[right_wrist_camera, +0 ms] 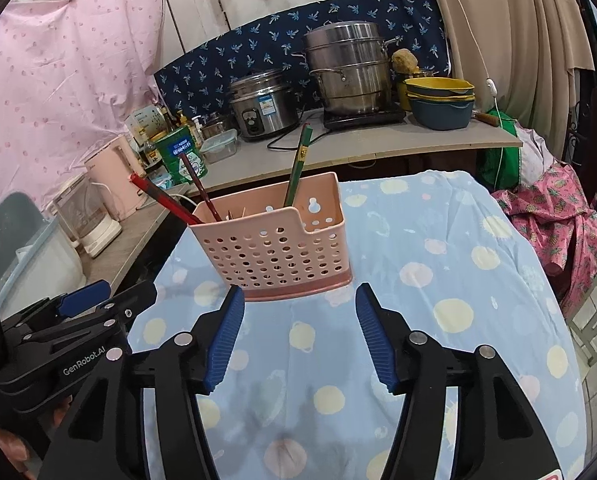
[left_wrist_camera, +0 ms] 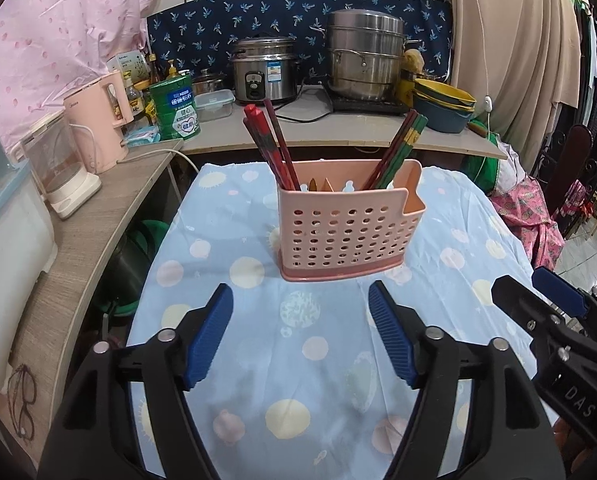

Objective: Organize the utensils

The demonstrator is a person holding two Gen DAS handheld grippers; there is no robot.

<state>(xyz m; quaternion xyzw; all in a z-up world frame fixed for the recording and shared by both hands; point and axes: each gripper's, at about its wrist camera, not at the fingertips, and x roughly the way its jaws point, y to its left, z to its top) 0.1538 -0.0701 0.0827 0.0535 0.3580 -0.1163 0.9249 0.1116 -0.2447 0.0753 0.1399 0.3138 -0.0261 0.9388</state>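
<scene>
- my left gripper [left_wrist_camera: 300,336], with its black arms and ribbed blue pads, hovers over the table with its fingers spread wide and nothing between them.
- my right gripper [right_wrist_camera: 298,334] is the same: fingers spread apart, empty, pointing at the base of the holder.
- each gripper shows at the edge of the other's view, the right one at the far right of the left wrist view and the left one at the lower left of the right wrist view.
- the pink perforated plastic utensil holder [left_wrist_camera: 348,230] stands upright on the table, just ahead of both pairs of fingertips and touching neither.
- a bundle of dark red chopsticks [left_wrist_camera: 270,146] leans out of the holder's left end, tilted up and to the left.
- a bundle of green and dark red chopsticks [left_wrist_camera: 400,148] leans out of its right side, tilted up and to the right.
- a few short tips poke up in the middle of the holder; i cannot tell what they are.
- the table is covered by a light blue cloth with pale yellow and pink round patterns [left_wrist_camera: 258,360].
- behind the table a counter carries a steel rice cooker [left_wrist_camera: 264,70], a tall stacked steel steamer pot [left_wrist_camera: 364,54], a stack of yellow and blue bowls [left_wrist_camera: 442,106] and a green tin can [left_wrist_camera: 176,108].
- on the wooden shelf at left stand a pink electric kettle [left_wrist_camera: 100,120] and a clear glass kettle [left_wrist_camera: 60,168].
</scene>
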